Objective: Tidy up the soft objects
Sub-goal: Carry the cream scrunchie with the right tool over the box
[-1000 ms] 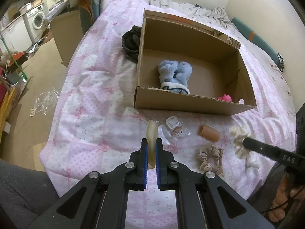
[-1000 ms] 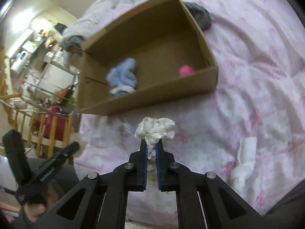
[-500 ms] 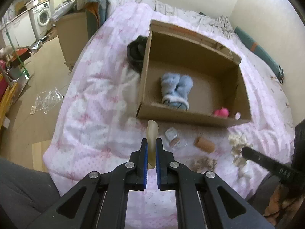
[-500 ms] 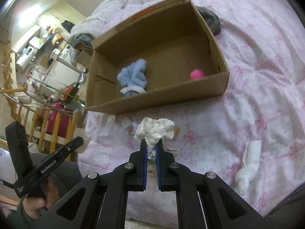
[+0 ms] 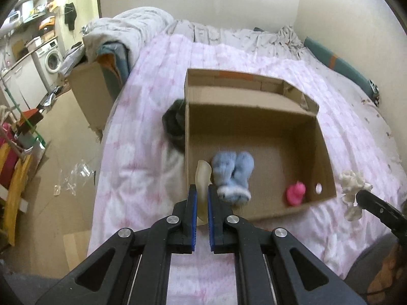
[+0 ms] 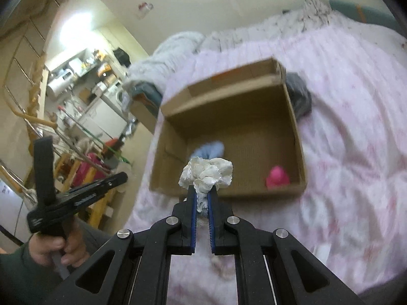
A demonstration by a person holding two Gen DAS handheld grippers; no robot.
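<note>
Cardboard box [image 5: 257, 117] holds two things; grippers grip two.

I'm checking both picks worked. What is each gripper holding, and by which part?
The left gripper pinches a pale yellowish soft piece by its lower end. The right gripper clamps a white scrunched fabric bundle by its lower part.
</note>
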